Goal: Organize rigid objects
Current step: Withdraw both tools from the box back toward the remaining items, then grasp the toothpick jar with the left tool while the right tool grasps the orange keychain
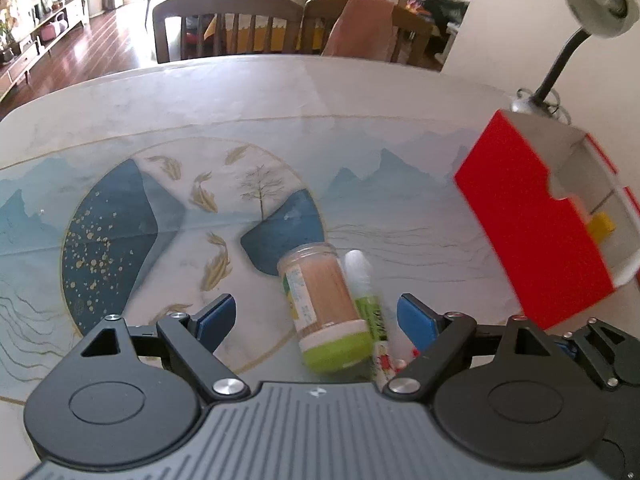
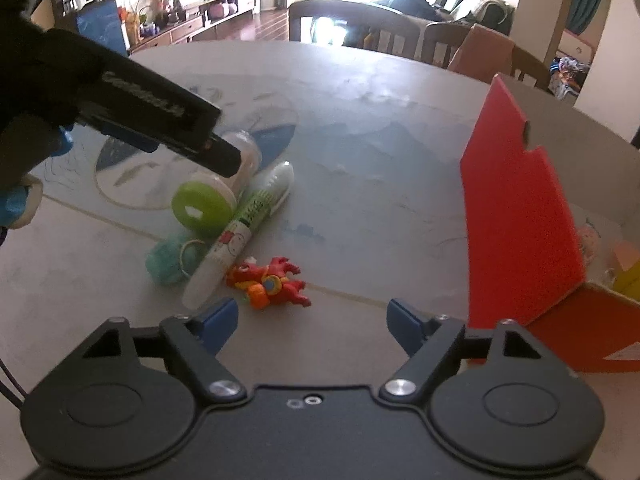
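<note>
A clear jar with a green lid (image 1: 320, 280) lies on its side on the table, and a white-and-green tube (image 1: 366, 288) lies against it. My left gripper (image 1: 316, 299) hovers over them with its blue fingers wide apart on either side, touching neither. The right wrist view shows the jar (image 2: 204, 204), the tube (image 2: 244, 224), a teal fluffy ball (image 2: 168, 264) and a small red toy dragon (image 2: 272, 282). My right gripper (image 2: 312, 303) is open just in front of the dragon, with nothing between its pads. The left gripper's body (image 2: 160, 116) hides part of the jar.
An open red box (image 1: 532, 232) stands at the right with a yellow item (image 1: 600, 228) inside; its red flap (image 2: 520, 216) rises close to my right gripper. A desk lamp (image 1: 600, 0) stands behind the box. Wooden chairs (image 1: 228, 28) line the table's far edge.
</note>
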`<move>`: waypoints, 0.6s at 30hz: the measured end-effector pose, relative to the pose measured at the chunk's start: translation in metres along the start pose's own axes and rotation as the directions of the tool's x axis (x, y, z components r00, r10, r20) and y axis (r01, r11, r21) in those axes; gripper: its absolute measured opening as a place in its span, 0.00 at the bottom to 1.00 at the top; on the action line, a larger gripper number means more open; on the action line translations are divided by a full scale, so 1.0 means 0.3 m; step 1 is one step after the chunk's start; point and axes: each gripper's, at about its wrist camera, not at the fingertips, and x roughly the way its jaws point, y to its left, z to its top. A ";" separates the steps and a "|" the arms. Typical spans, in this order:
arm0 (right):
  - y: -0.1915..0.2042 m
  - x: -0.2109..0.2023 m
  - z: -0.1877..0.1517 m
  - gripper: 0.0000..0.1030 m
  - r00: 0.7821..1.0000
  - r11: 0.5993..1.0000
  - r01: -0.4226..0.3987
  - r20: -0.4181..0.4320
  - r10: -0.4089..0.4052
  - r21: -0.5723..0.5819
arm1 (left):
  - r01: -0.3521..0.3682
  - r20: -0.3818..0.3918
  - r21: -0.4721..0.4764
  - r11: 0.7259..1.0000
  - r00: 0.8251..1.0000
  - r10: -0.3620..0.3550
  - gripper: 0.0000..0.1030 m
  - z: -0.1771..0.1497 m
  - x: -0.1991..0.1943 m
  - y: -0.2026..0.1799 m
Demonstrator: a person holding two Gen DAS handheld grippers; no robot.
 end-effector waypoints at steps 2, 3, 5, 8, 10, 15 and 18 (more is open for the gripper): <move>0.002 0.019 0.001 0.77 1.000 1.000 -0.010 -0.009 0.010 -0.008 | -0.005 -0.019 -0.002 1.000 1.000 0.005 0.85 0.006 0.032 0.000; 0.004 0.027 0.001 0.76 1.000 1.000 -0.015 -0.013 0.015 -0.014 | -0.005 -0.024 -0.004 1.000 1.000 0.005 0.85 0.008 0.044 0.002; 0.012 0.043 0.000 0.75 1.000 0.999 -0.021 -0.018 0.021 -0.033 | -0.016 -0.026 -0.012 1.000 1.000 0.016 0.85 0.011 0.064 0.006; 0.023 0.060 0.000 0.72 0.999 0.998 -0.029 -0.028 0.028 -0.060 | -0.029 -0.032 -0.021 0.999 0.999 0.028 0.86 0.017 0.093 0.014; 0.029 0.069 0.003 0.70 0.999 0.997 -0.037 -0.030 0.035 -0.064 | -0.037 -0.040 -0.026 0.999 0.999 0.036 0.85 0.018 0.108 0.017; 0.033 0.078 0.019 0.63 0.998 0.996 -0.054 -0.022 0.052 -0.072 | -0.046 -0.058 -0.031 0.998 0.997 0.044 0.85 0.011 0.139 0.025; 0.035 0.078 0.027 0.61 0.998 0.995 -0.062 -0.019 0.060 -0.072 | -0.035 -0.059 -0.027 0.999 0.998 0.033 0.85 0.007 0.147 0.026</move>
